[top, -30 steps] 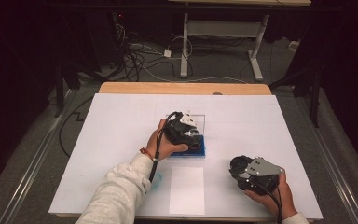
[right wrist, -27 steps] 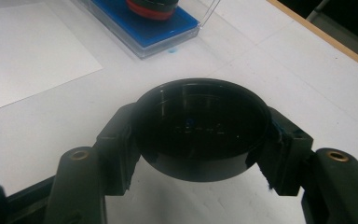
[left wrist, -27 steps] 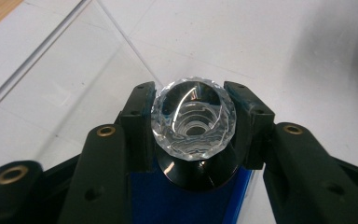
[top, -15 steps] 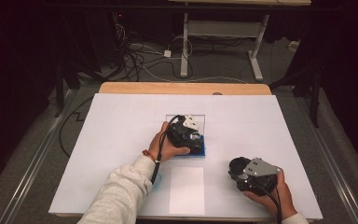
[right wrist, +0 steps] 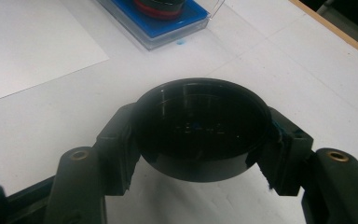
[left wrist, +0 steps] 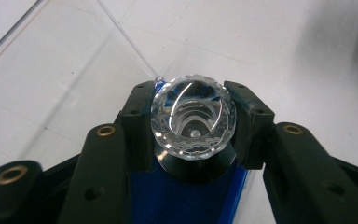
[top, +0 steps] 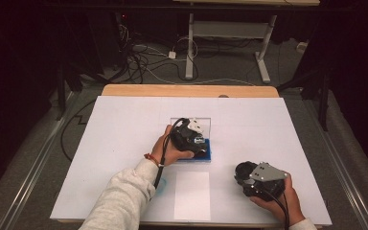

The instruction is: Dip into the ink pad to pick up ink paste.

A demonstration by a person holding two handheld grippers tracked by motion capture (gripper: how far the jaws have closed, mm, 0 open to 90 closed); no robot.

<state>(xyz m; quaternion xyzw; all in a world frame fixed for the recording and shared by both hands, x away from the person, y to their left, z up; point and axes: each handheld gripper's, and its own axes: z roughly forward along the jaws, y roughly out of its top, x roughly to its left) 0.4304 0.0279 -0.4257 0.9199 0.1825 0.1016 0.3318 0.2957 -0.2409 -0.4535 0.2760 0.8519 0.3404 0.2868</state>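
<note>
My left gripper (top: 191, 138) hangs over a blue-lined case (top: 206, 154) in the middle of the white table. In the left gripper view the left gripper (left wrist: 193, 112) is shut on a clear faceted glass knob (left wrist: 193, 123), which sits on a black round part (left wrist: 193, 165) above the blue lining (left wrist: 182, 200). My right gripper (top: 249, 178) rests near the front right of the table. It is shut on a black round cap (right wrist: 200, 135), held just above the tabletop.
A white paper sheet (top: 191, 194) lies at the table's front, between the two hands. The case's clear lid (top: 206, 125) lies open behind it. In the right gripper view the blue case (right wrist: 186, 21) holds a red-and-black round part (right wrist: 158, 5). A wooden table edge (top: 187, 91) runs along the back.
The left hand has shifted very slightly over the blue case. The right gripper has stayed where it was with the black cap.
</note>
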